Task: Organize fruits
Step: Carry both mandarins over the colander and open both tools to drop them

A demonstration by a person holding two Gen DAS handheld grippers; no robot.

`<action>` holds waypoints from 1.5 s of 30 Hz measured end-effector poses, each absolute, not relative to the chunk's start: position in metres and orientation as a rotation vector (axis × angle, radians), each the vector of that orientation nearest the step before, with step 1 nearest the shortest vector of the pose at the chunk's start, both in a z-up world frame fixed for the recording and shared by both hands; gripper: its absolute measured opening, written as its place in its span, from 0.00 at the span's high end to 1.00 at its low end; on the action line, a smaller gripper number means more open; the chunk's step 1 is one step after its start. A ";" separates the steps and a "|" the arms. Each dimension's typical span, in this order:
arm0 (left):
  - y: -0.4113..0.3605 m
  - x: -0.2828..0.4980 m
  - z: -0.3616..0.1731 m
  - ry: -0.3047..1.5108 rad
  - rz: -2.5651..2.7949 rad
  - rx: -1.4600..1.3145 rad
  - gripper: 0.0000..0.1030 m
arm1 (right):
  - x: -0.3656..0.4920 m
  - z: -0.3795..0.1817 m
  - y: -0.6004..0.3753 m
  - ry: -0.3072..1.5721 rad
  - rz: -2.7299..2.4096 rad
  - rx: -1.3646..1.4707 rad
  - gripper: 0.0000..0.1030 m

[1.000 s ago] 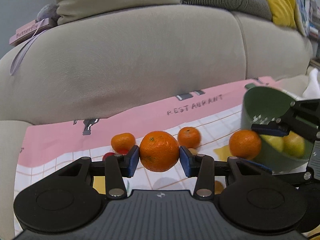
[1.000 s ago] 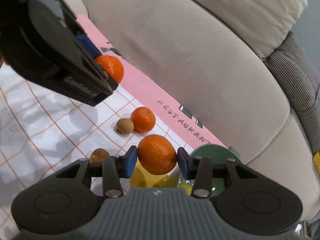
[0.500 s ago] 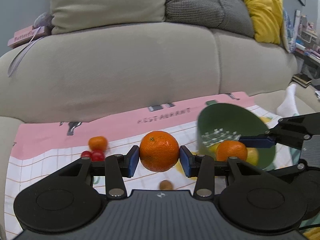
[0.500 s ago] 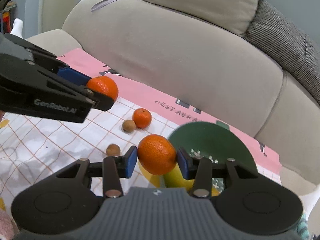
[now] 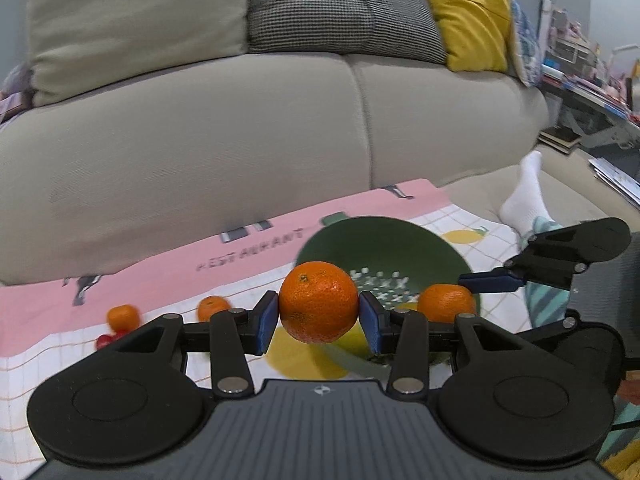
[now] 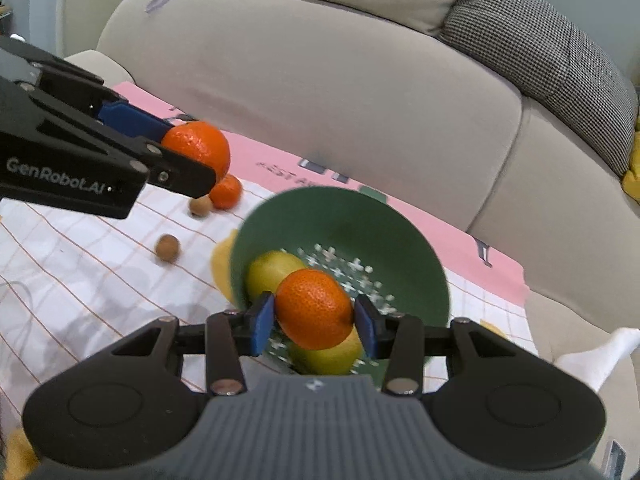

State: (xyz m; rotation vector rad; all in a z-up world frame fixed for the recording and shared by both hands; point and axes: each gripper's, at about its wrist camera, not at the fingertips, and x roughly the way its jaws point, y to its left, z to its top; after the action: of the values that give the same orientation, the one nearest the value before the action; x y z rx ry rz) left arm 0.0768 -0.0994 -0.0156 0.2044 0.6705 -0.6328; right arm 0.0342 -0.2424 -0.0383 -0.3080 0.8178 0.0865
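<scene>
— Left gripper (image 5: 319,318), what's in it?
— Its blue pads clamp a tangerine (image 5: 318,301), held up over the near rim of the green colander (image 5: 384,240).
— And the right gripper (image 6: 314,326)?
— Clamped on a second tangerine (image 6: 314,308) above the colander's lemons (image 6: 268,270). More tangerines (image 5: 123,317) lie loose on the checked cloth (image 6: 80,256) before the sofa (image 5: 200,140).
</scene>
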 end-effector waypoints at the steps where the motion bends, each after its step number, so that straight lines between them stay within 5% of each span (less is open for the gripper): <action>1: -0.104 0.078 -0.016 0.673 -0.639 0.209 0.52 | 0.035 -0.038 -0.246 0.821 0.083 -0.310 0.60; 45: -0.183 0.165 -0.088 0.890 -0.759 0.307 0.52 | 0.132 -0.102 -0.317 1.062 0.115 -0.245 0.60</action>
State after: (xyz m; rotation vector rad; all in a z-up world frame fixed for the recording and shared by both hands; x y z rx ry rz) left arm 0.1652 -0.1832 -0.0882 0.3069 0.8897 -0.7589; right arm 0.1324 -0.3166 -0.1018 -0.2452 1.0625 0.1150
